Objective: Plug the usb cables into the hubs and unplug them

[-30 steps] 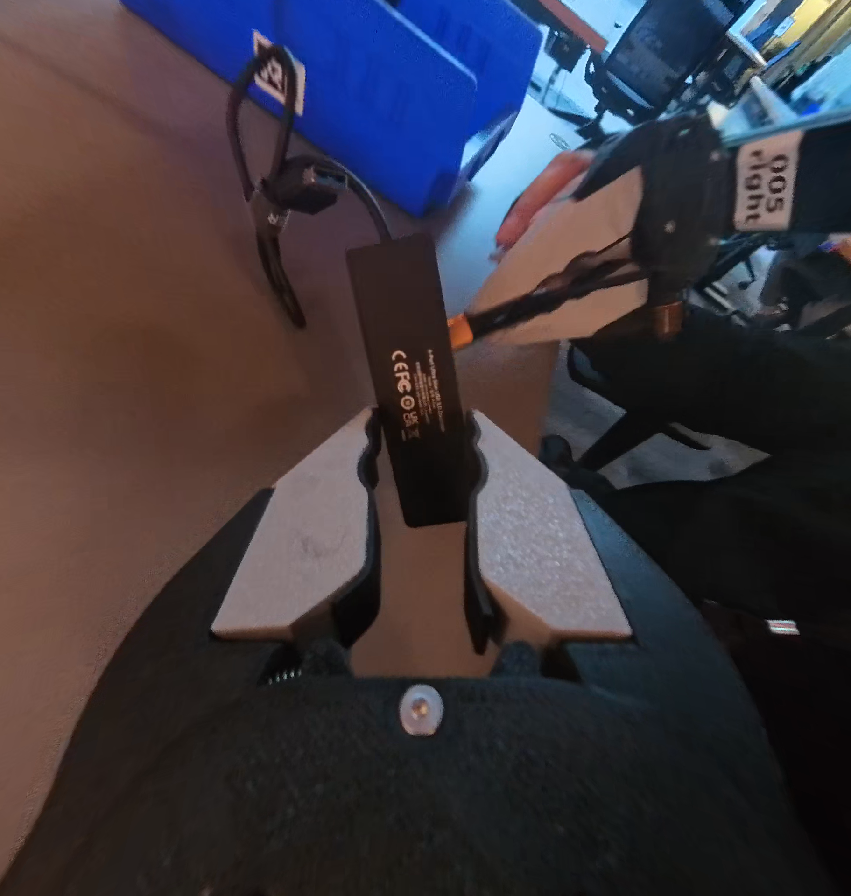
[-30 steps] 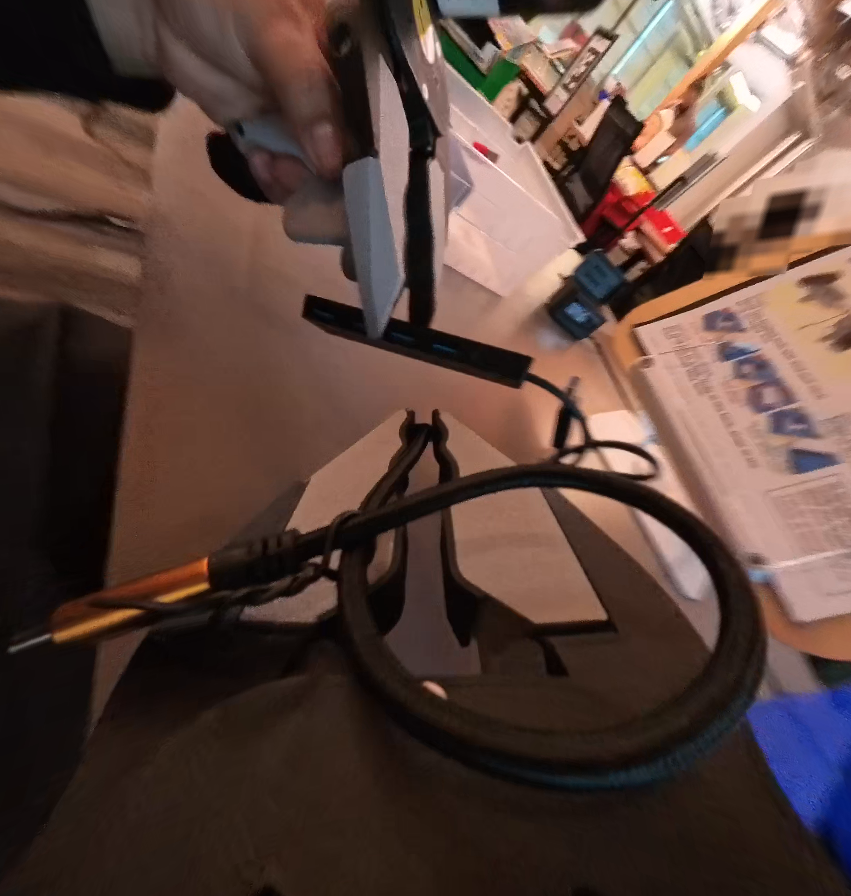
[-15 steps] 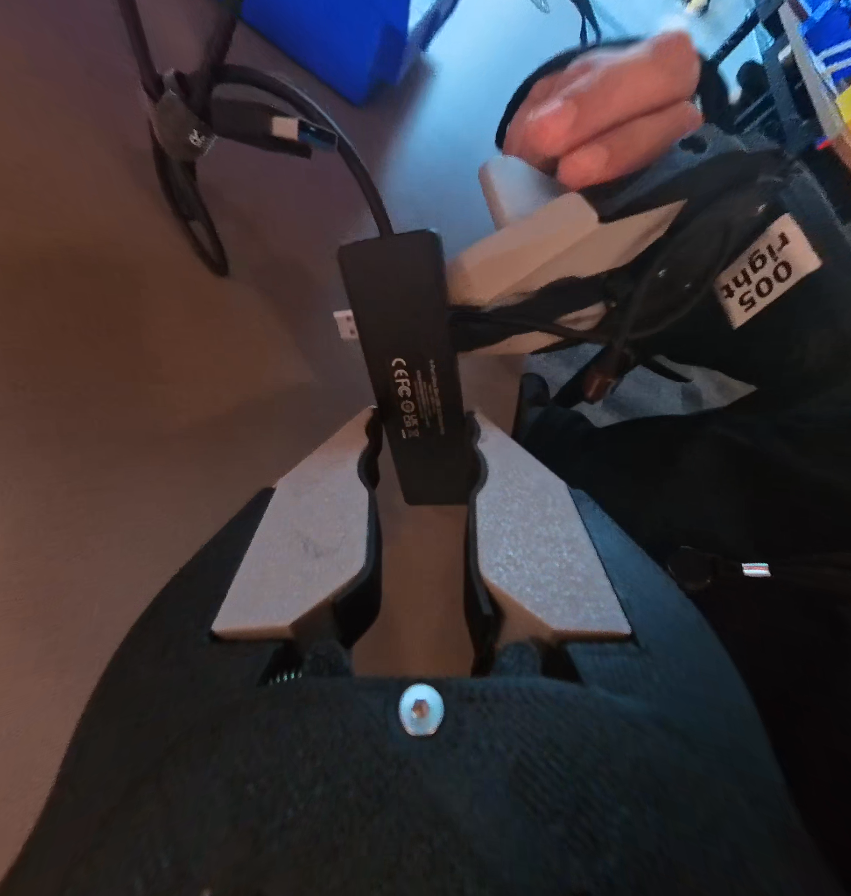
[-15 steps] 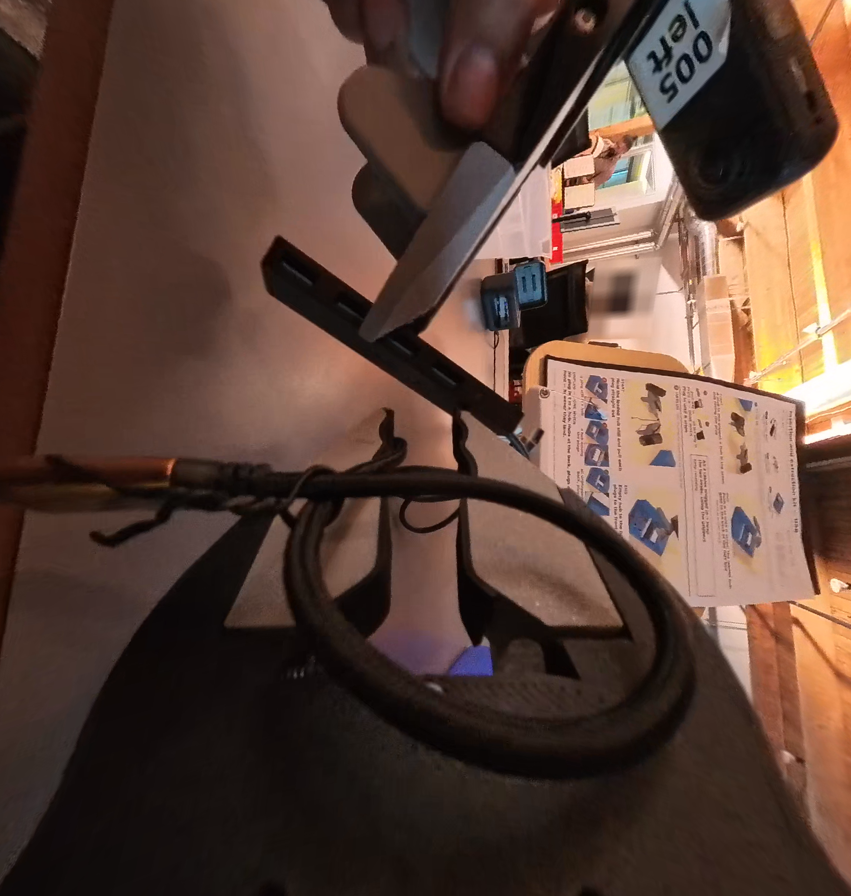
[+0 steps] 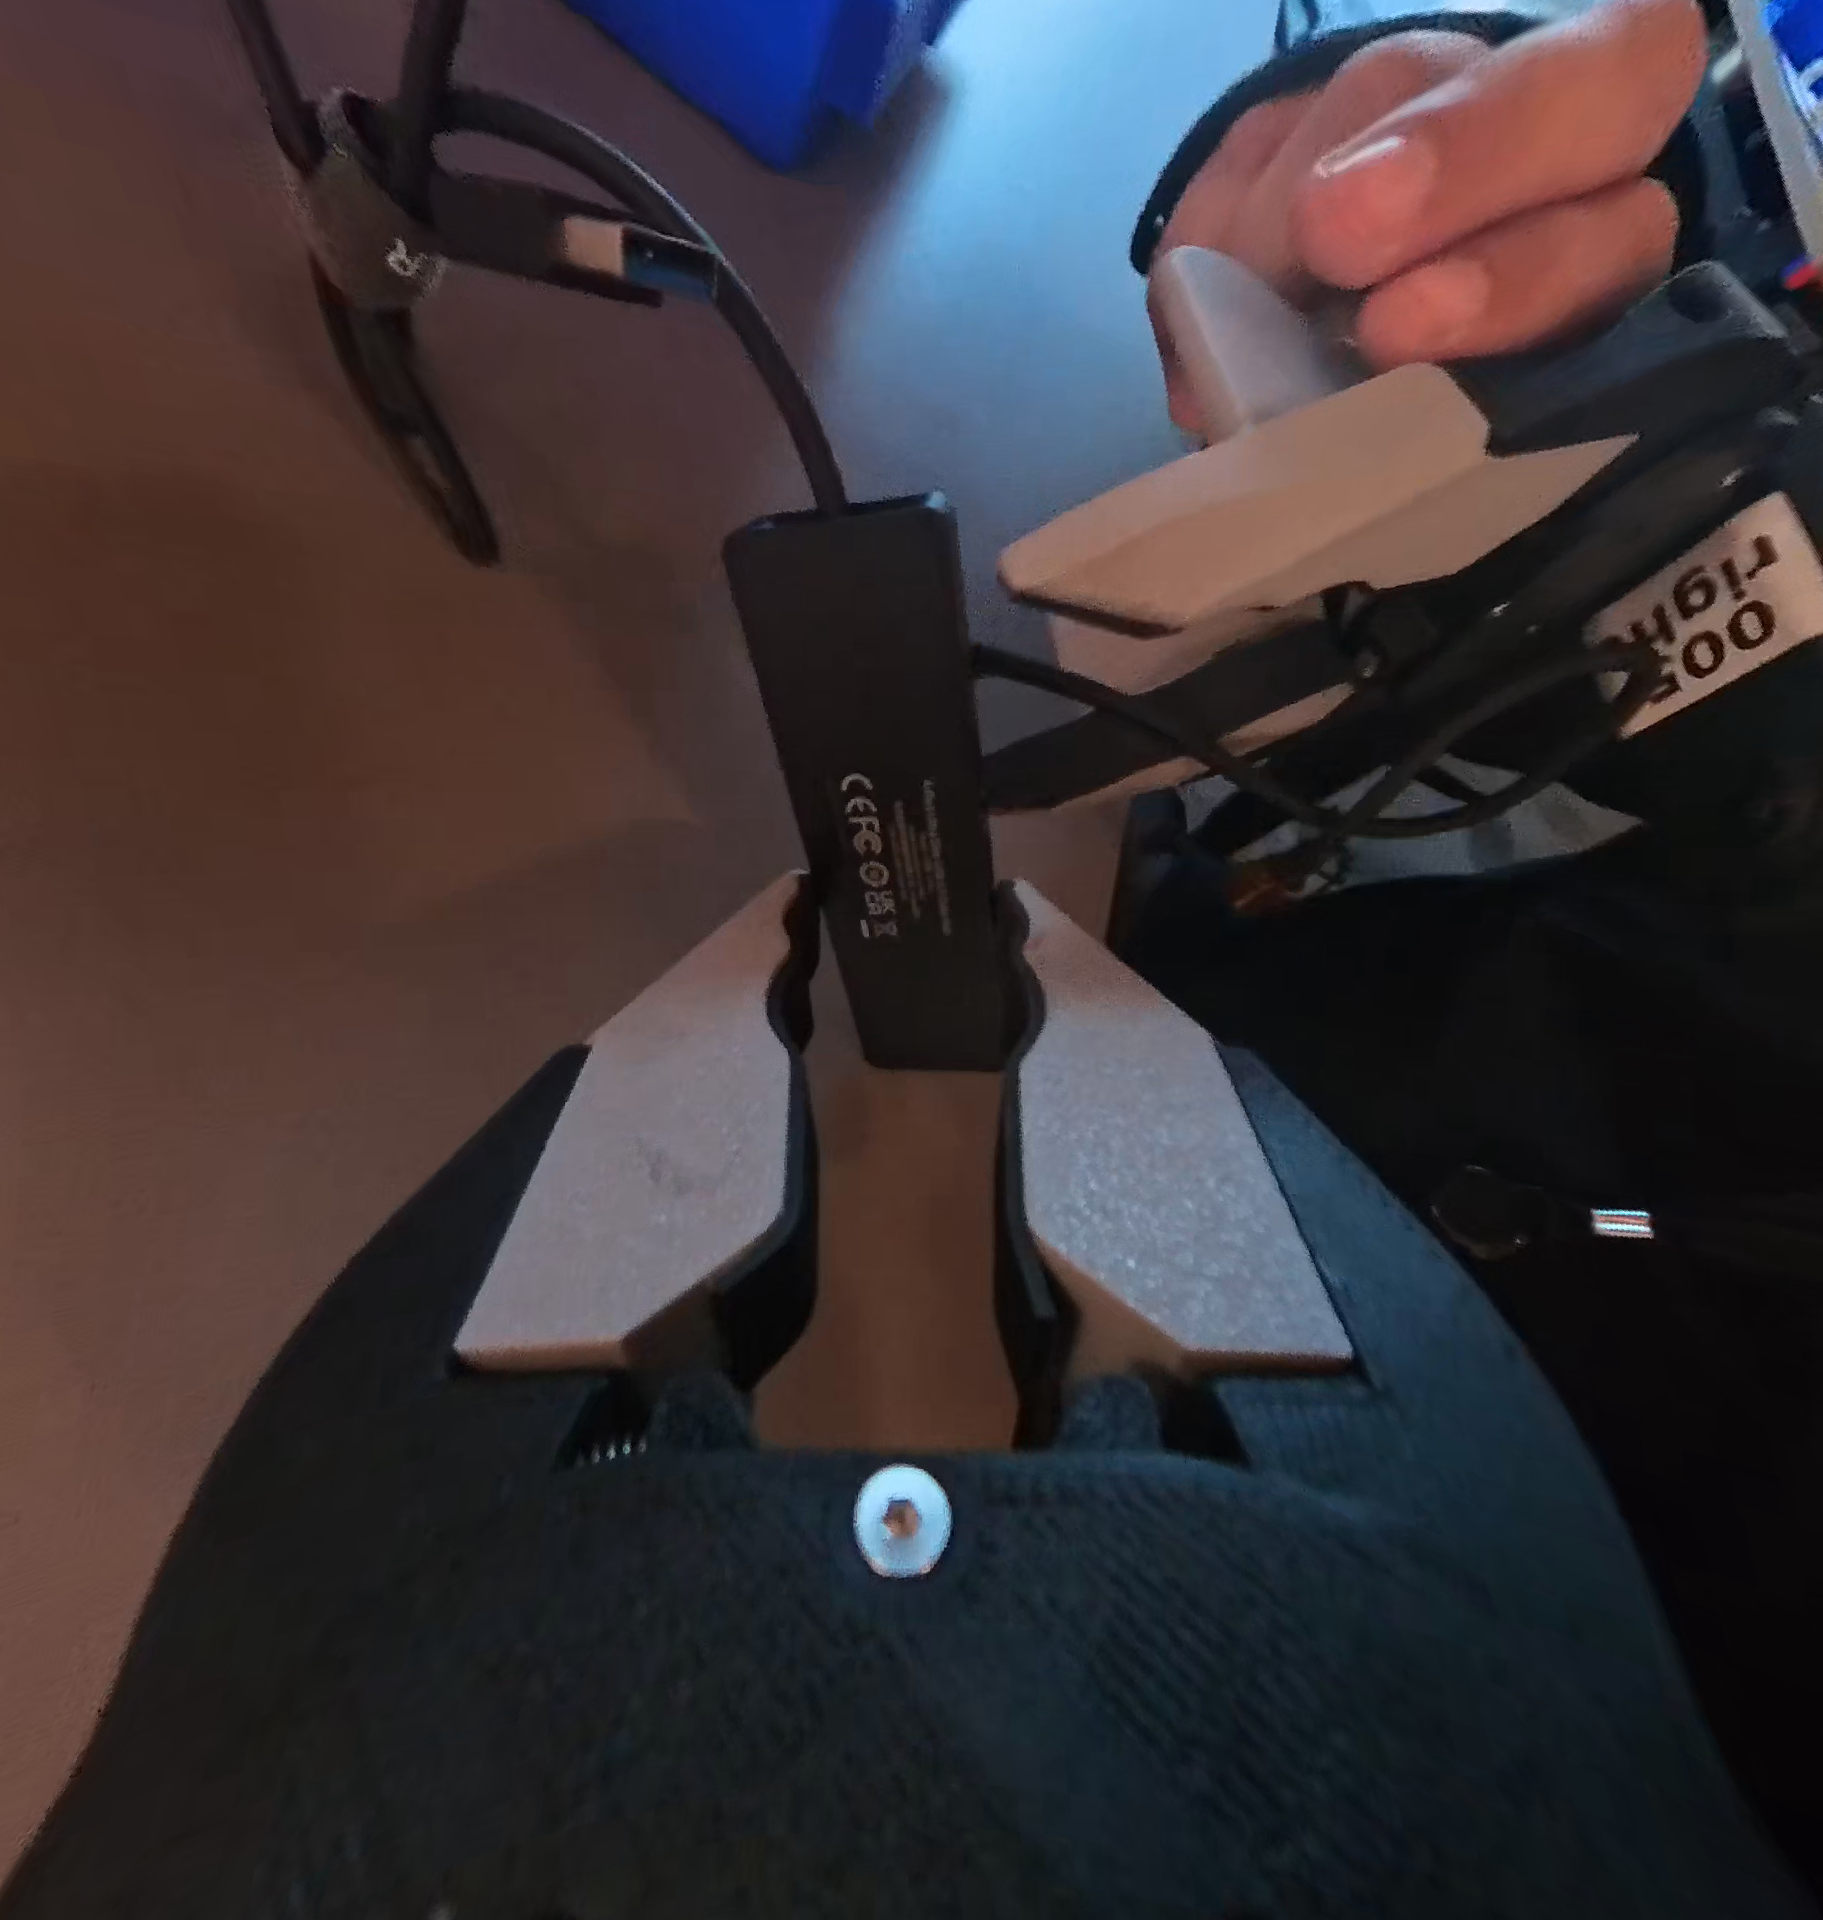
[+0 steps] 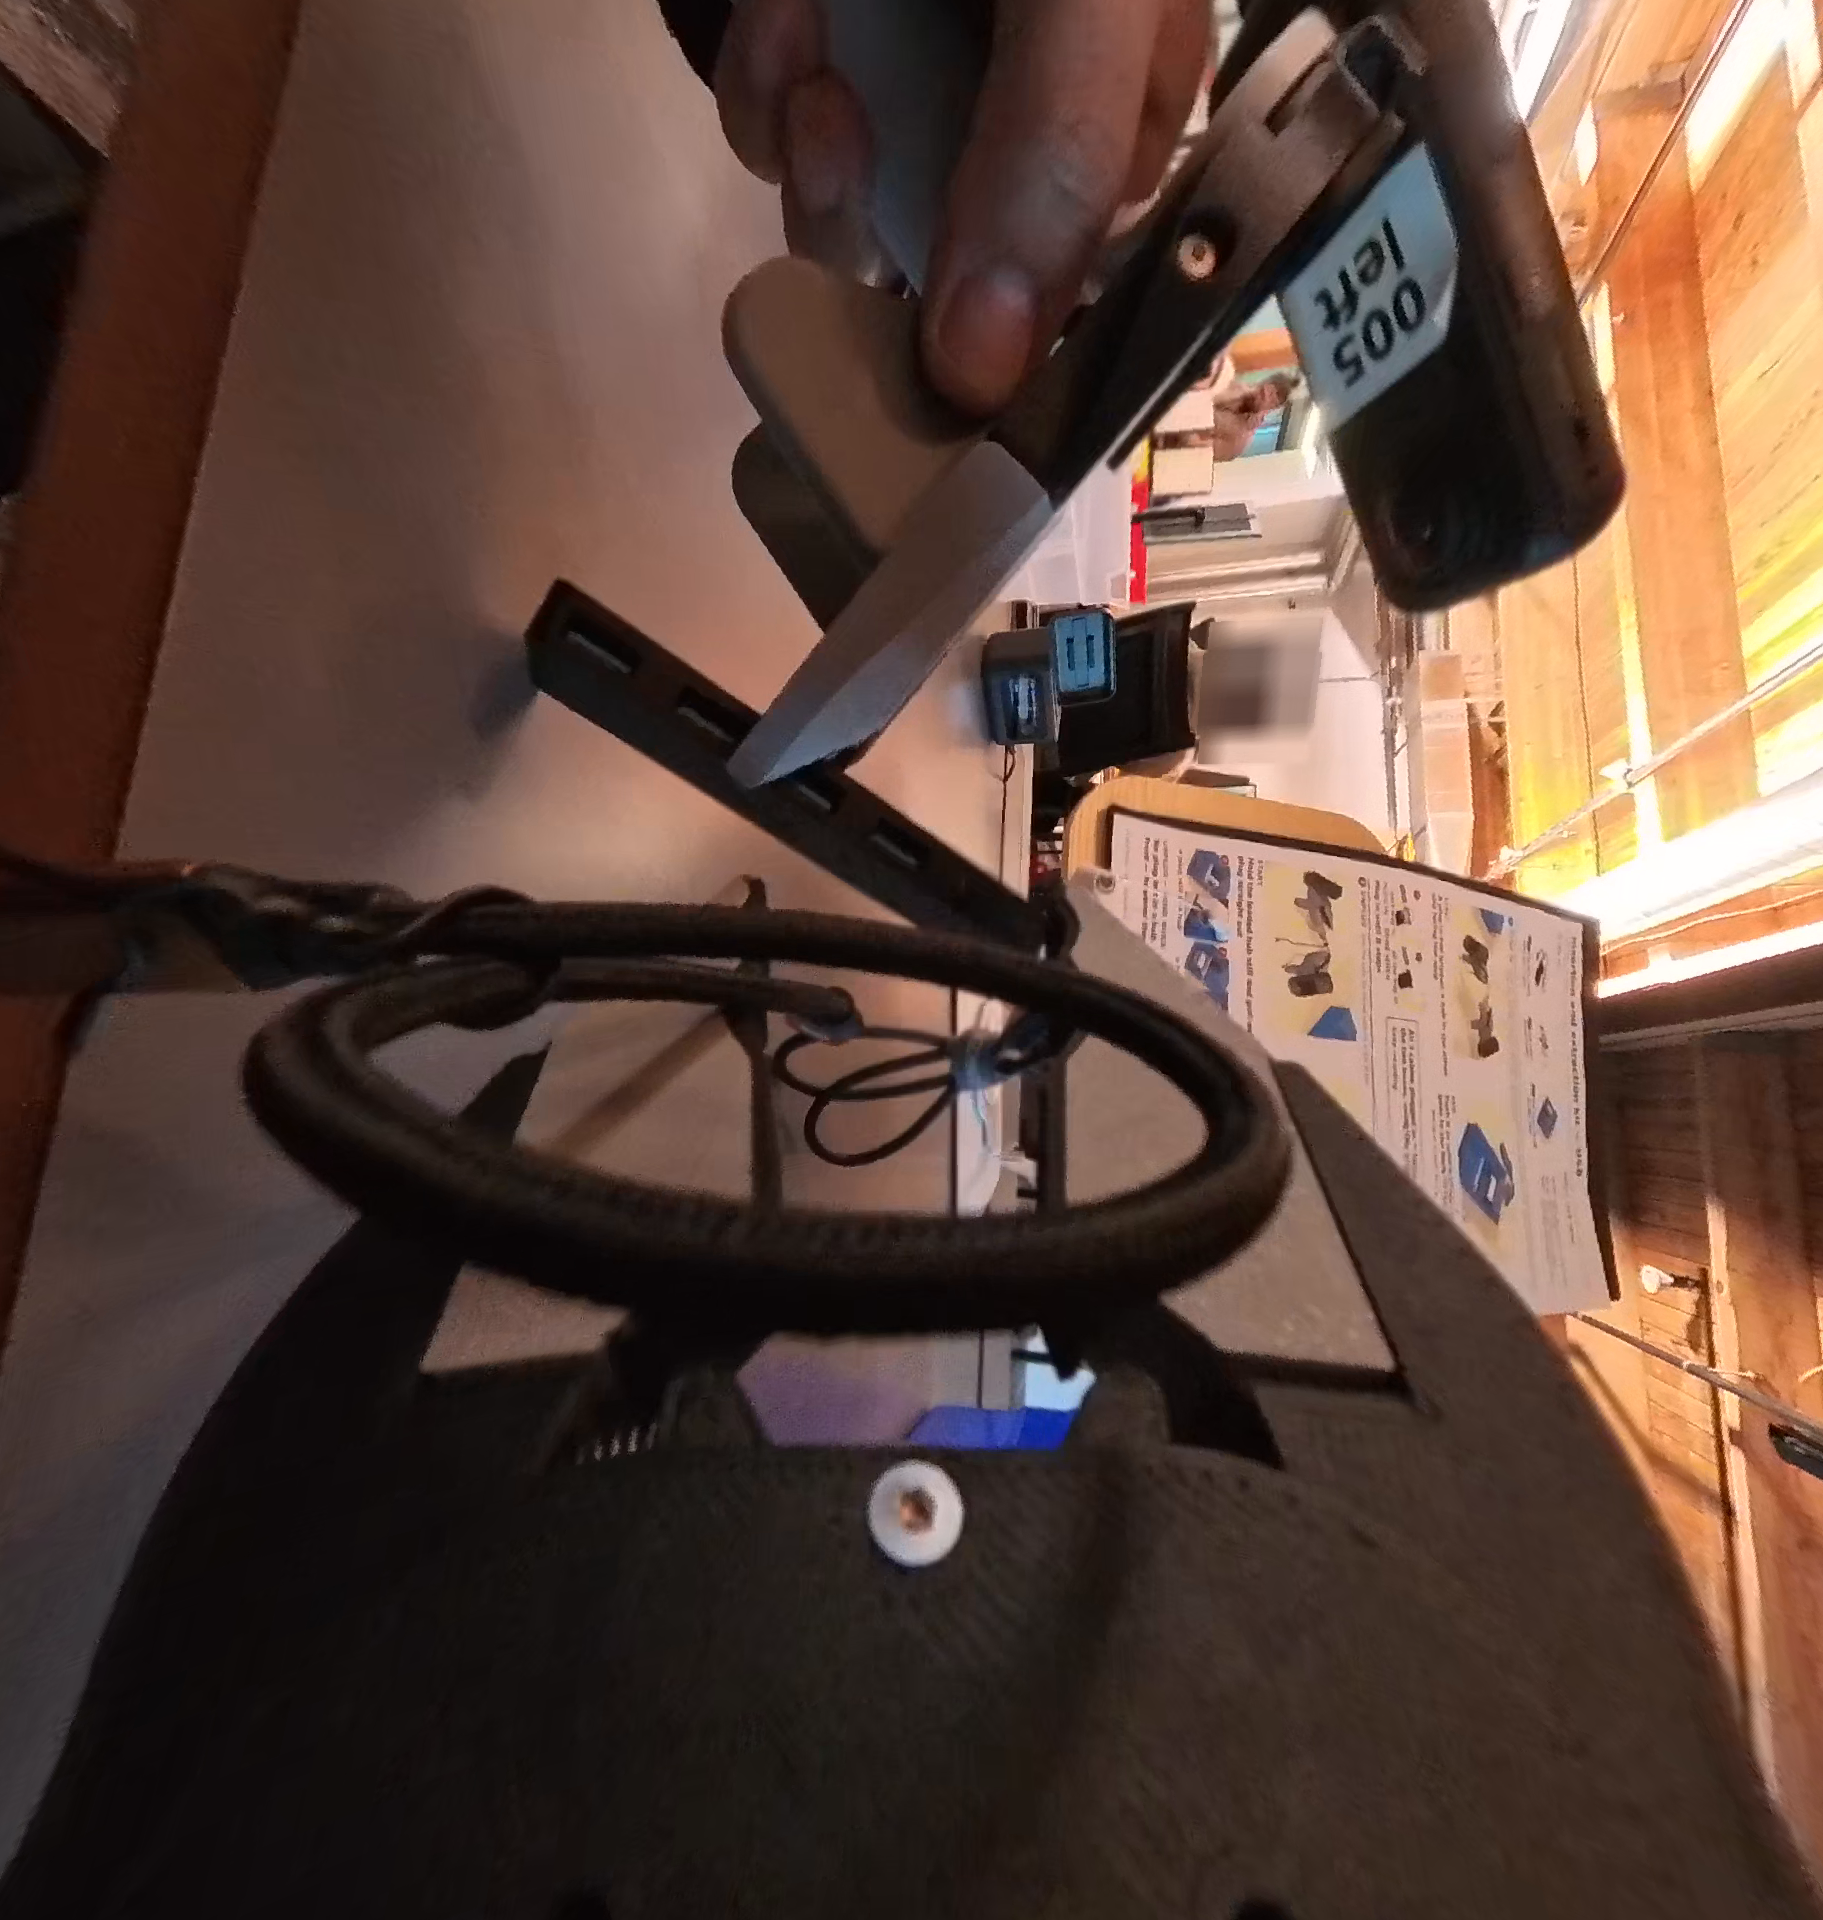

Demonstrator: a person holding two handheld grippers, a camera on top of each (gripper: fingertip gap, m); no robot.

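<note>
My left gripper point(image 5: 907, 914) is shut on the lower end of a black USB hub point(image 5: 865, 769) and holds it upright above the table. In the right wrist view the hub point(image 6: 678, 717) shows a row of ports with nothing plugged in, and a left finger point(image 6: 886, 634) crosses it. My right gripper point(image 6: 912, 899) stands open just below the hub. A coiled black braided USB cable point(image 6: 782, 1247) lies across its fingers without being pinched, its plug end off to the left point(image 6: 211, 914). The right gripper point(image 5: 1000, 675) sits to the right of the hub in the left wrist view.
The hub's own lead and plug point(image 5: 616, 255) lie strapped in a bundle on the brown table point(image 5: 211, 779). A blue bin point(image 5: 782, 83) stands behind. A person's hand point(image 5: 1458, 197) holds the right gripper. A printed sheet point(image 6: 1458, 1039) stands at the right. The tips of both grippers are at nearly the same place.
My right gripper's jaws have opened from pinching the braided cable, which now lies loose across them, and it has moved in close beside the hub. My left gripper keeps its hold on the hub.
</note>
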